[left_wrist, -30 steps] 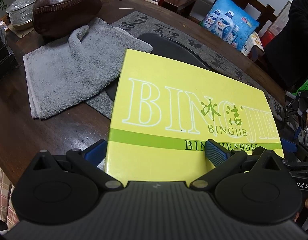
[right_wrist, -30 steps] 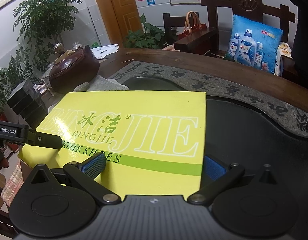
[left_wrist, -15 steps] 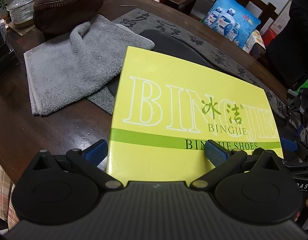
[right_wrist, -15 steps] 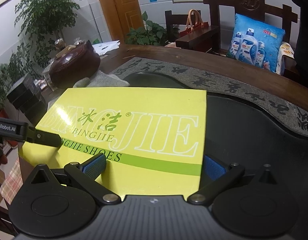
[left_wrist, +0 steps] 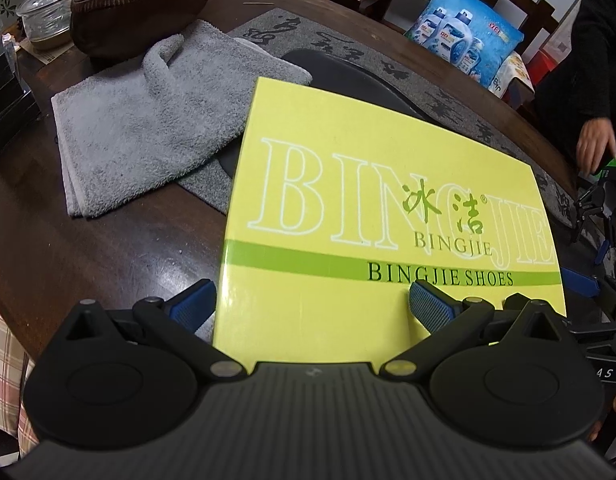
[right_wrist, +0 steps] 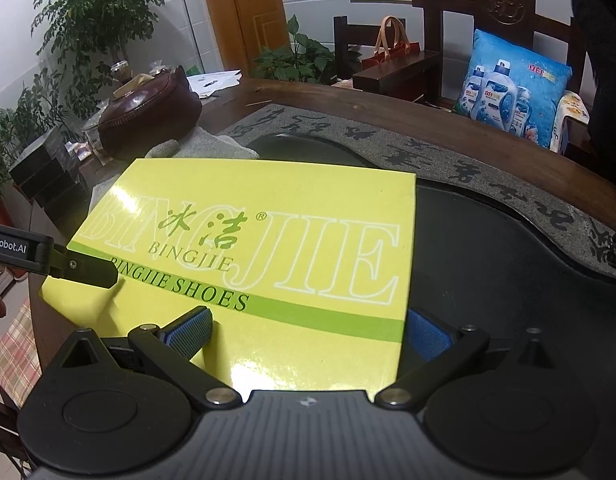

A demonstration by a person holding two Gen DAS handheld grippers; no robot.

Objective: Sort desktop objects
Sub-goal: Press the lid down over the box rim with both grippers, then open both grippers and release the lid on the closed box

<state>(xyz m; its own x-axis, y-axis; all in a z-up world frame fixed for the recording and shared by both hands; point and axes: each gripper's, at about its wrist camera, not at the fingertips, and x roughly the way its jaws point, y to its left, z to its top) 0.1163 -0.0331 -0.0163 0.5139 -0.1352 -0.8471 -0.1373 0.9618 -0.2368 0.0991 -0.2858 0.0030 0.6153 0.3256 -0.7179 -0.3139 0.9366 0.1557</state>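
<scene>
A flat, glossy yellow cardboard shoe-box lid (left_wrist: 388, 216) printed with "BINGJIE SHOES" and a green stripe sits level in front of me, over the dark tea tray (right_wrist: 508, 264) set into the brown wooden table (left_wrist: 87, 256). My left gripper (left_wrist: 312, 300) straddles its near left corner, one blue pad beyond the left edge and the other resting on the yellow top. My right gripper (right_wrist: 308, 332) does the same at the near right corner, one pad on top and the other just past the right edge. Both sets of jaws stand spread wide, clamping nothing that I can see. Whether the lid is resting on a box, or being lowered or lifted, I cannot tell; what lies under it is hidden. To handle it well, I judge I should keep both grippers level with each other, so the lid does not tilt or skew, and press evenly at both corners. Just beyond its far left corner lies a folded grey terry towel (left_wrist: 147, 120). Behind that sits a round dark-brown leather cushion (left_wrist: 139, 4). A person's hand (left_wrist: 596, 148) hovers at the far right.
</scene>
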